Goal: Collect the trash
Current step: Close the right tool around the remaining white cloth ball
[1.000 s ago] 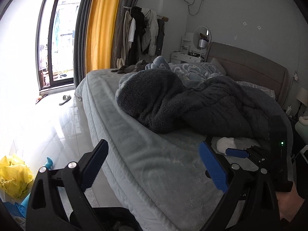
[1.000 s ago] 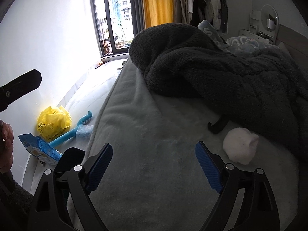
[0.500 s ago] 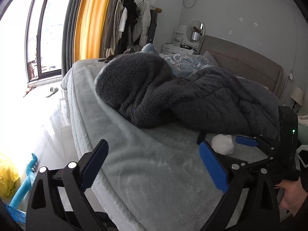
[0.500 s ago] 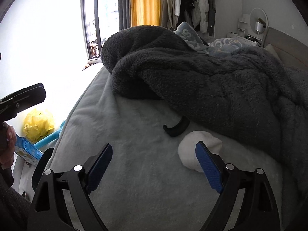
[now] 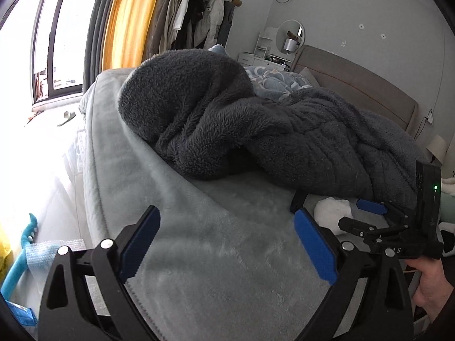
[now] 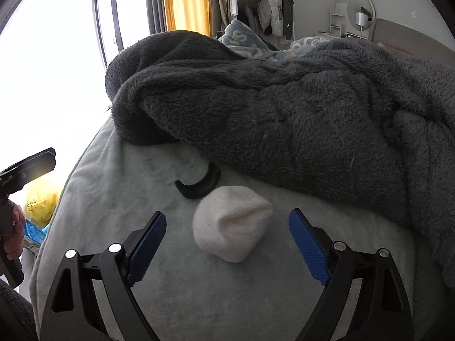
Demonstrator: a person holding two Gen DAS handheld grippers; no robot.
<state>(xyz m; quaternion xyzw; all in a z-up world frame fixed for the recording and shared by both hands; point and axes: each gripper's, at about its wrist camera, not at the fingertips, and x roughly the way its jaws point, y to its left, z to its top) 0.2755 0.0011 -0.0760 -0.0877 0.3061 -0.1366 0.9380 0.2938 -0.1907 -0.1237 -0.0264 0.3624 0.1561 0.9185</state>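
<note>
A white balled-up sock-like wad (image 6: pixel 231 223) lies on the pale grey bed cover (image 6: pixel 142 184), just in front of a black curved piece (image 6: pixel 199 184). My right gripper (image 6: pixel 227 245) is open, its blue pads either side of the wad, not touching it. In the left wrist view the wad (image 5: pixel 331 211) shows between the right gripper's fingers (image 5: pixel 369 207). My left gripper (image 5: pixel 227 245) is open and empty above the bed cover (image 5: pixel 199 227).
A dark grey fleece blanket (image 6: pixel 284 108) is heaped across the bed behind the wad. On the floor to the left lie a yellow bag (image 6: pixel 41 201), a blue packet (image 6: pixel 32 234) and a teal tool (image 5: pixel 21 253). Clothes rack, headboard and window stand beyond.
Both grippers moved forward over the bed. The right gripper closed in on the white wad, which now sits between its open fingers instead of off to the right.
</note>
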